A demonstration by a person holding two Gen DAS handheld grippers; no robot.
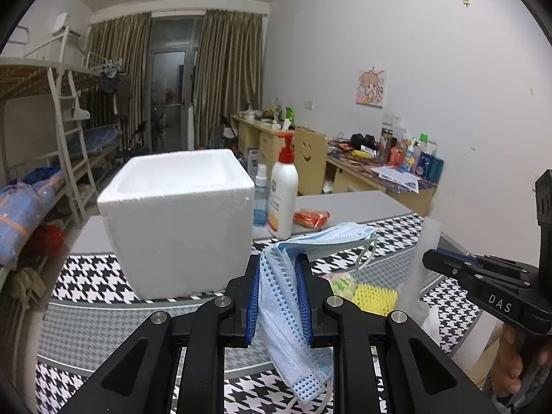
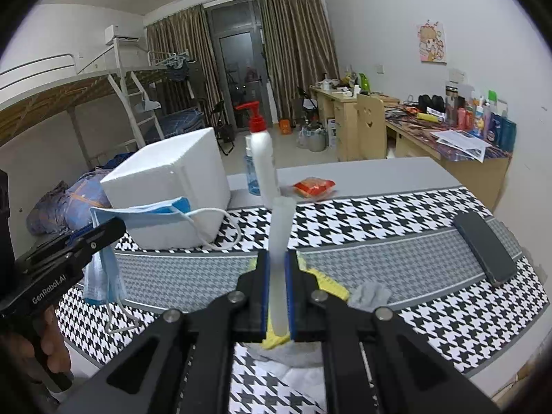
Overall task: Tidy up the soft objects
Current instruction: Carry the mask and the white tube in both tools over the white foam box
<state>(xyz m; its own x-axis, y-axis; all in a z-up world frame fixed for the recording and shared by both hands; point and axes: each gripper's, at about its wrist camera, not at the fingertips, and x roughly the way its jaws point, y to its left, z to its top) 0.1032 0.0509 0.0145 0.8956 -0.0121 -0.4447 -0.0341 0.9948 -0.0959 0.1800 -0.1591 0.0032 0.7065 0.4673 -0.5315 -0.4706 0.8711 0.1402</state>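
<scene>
My left gripper (image 1: 277, 262) is shut on a light blue face mask (image 1: 286, 303), held above the houndstooth cloth just in front of the white foam box (image 1: 179, 220). The mask (image 2: 103, 258) and foam box (image 2: 169, 193) also show in the right wrist view, at the left. My right gripper (image 2: 277, 258) is shut on a white foam strip (image 2: 280, 241) that stands upright between its jaws; the strip (image 1: 422, 258) shows at the right of the left wrist view. A yellow foam net (image 1: 374, 298) and a pale round soft thing (image 1: 339, 284) lie on the cloth under the grippers.
A white pump bottle (image 1: 283, 193), a blue spray bottle (image 1: 260, 196) and a red snack packet (image 1: 310, 219) stand behind the box. A dark phone (image 2: 484, 248) lies at the right. A grey cloth (image 2: 371, 295) lies beside the yellow net (image 2: 327, 284). Bunk beds and cluttered desks are beyond.
</scene>
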